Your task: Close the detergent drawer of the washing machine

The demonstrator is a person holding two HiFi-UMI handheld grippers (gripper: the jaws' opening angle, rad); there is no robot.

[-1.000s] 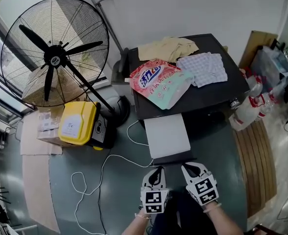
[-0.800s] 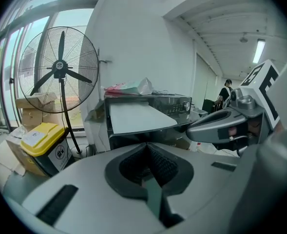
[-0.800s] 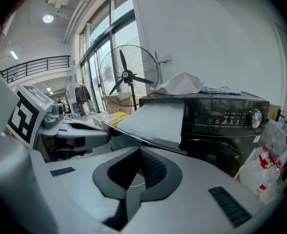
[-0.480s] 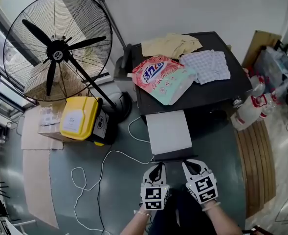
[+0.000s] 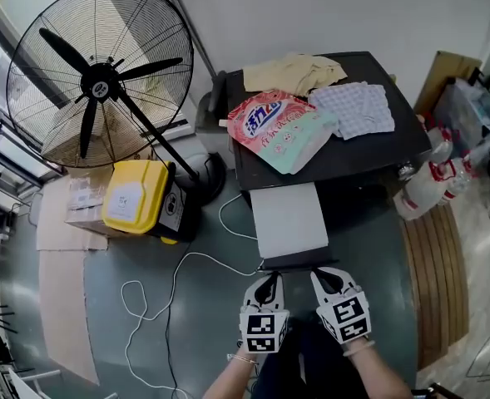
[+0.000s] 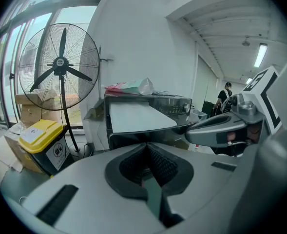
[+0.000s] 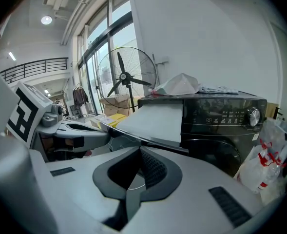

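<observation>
Washing machine [image 5: 369, 152]: black box in the upper-middle of the head view, with clothes and a detergent bag [image 5: 282, 127] lying on top.
Detergent drawer [image 5: 288, 219]: centre of frame, pulled far out toward me. It has a pale flat top and a dark front panel [image 5: 294, 264] at its near end.
Handling, my guess: stiff, light plastic on runners, so it should slide easily. There's nothing to pinch, so I'd push flat on the front panel near its middle so it doesn't skew and jam.
Left gripper [image 5: 267, 283]: lower centre, jaws together and empty, just short of the panel.
Right gripper [image 5: 328, 277]: just beside it, jaws also together and empty.
</observation>
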